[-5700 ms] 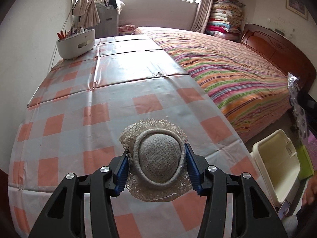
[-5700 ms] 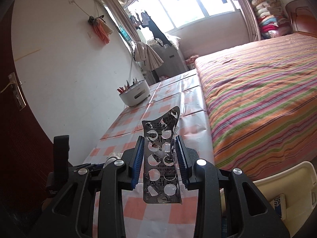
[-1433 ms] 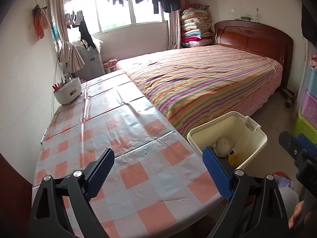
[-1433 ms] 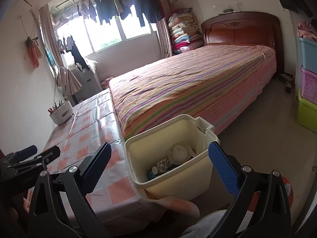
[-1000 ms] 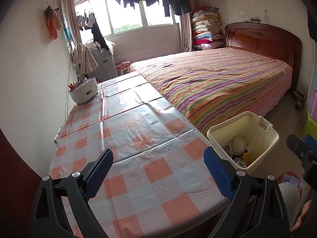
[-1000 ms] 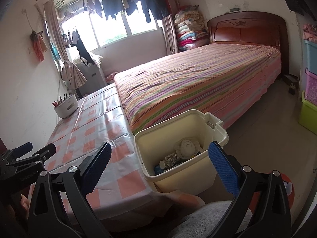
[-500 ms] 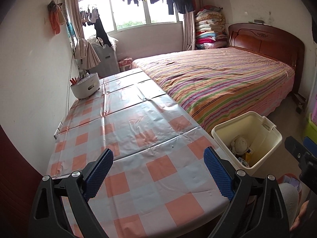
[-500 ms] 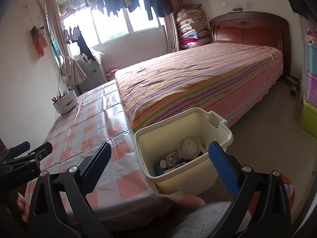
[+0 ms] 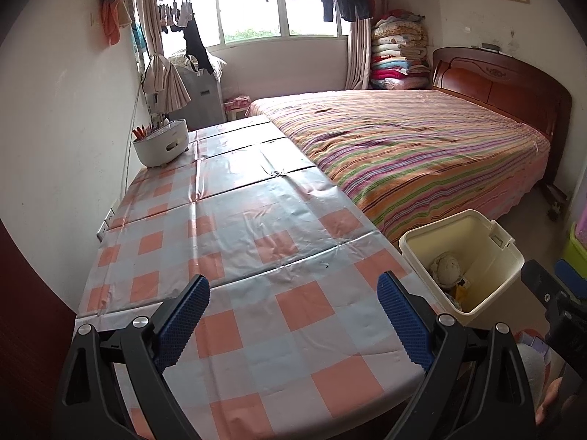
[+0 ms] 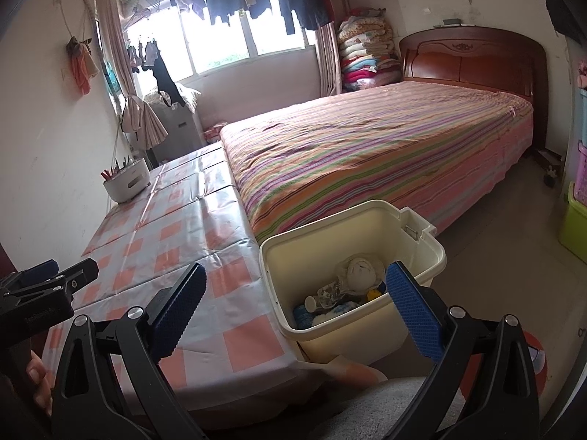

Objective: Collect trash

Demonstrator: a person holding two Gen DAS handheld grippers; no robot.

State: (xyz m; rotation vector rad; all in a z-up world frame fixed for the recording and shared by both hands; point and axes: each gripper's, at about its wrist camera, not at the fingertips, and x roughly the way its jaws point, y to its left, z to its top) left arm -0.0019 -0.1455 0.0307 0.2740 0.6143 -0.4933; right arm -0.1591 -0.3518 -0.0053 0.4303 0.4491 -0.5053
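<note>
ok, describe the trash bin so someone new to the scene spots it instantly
Start at the checked table that stands alongside the striped bed. The trash bin stands on the floor at the table's near corner, beside the foot of the bed. It is the cream, open-topped plastic tub with scraps inside, unlike the small white holder up on the table.

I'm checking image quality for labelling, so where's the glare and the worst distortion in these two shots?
Left wrist view: the window is blown out and the tablecloth shines with glare. Right wrist view: the window is overexposed and fisheye bends the walls, but the bin stays sharp.
</note>
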